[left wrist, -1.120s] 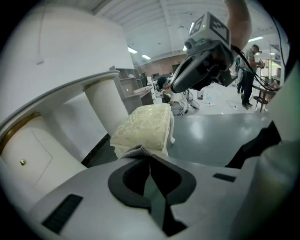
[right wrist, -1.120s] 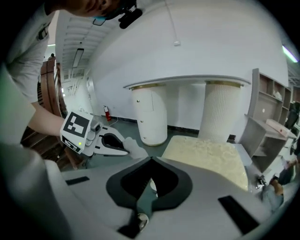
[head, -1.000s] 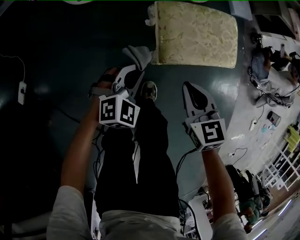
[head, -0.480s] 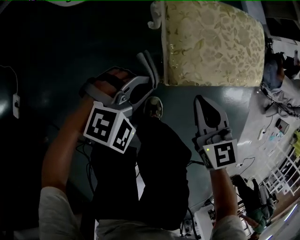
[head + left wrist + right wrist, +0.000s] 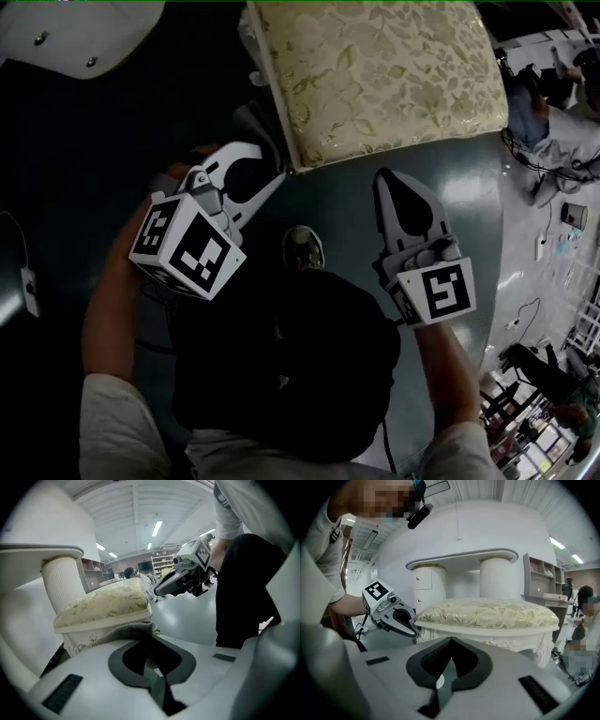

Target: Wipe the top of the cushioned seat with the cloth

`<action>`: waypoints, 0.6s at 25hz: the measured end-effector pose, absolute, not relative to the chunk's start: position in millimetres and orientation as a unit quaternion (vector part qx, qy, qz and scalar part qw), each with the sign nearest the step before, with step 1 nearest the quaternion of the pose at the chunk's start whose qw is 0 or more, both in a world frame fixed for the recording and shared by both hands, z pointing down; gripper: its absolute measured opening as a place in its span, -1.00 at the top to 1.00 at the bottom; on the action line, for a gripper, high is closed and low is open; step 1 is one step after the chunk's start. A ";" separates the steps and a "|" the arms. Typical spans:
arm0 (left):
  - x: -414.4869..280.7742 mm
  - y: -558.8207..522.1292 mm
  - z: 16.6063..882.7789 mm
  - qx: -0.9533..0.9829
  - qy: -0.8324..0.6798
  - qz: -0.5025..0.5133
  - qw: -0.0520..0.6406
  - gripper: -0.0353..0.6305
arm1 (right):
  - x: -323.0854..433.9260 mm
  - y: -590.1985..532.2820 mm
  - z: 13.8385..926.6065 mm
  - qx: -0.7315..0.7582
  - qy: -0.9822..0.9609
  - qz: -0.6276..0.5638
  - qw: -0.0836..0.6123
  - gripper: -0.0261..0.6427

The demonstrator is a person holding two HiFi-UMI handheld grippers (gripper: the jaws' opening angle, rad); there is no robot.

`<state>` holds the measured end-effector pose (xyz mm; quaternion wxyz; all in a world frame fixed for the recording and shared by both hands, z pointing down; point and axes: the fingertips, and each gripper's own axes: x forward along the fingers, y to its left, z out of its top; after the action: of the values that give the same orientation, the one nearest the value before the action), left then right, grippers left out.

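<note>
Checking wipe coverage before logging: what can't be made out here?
Head view: the cushioned seat runs off the top edge.
Left gripper view: the cloth is mostly hidden behind the left claw.
Head view: whether the cloth touches the seat is too dark to tell.

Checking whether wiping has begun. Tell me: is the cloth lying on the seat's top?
No, the cloth is pinched in the left tongs beside the cushioned seat, off its top.
</note>
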<state>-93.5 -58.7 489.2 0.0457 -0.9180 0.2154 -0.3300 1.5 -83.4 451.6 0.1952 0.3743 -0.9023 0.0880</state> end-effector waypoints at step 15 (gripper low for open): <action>-89.7 -55.5 491.2 -0.953 0.090 -0.290 0.005 0.83 | -20.8 -66.7 412.4 0.382 -0.902 0.026 0.200 0.89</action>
<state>-89.7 -55.5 491.2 0.0050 -0.9528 0.0904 -0.2897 -20.8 -66.7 412.4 0.2004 0.3817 -0.9020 0.0256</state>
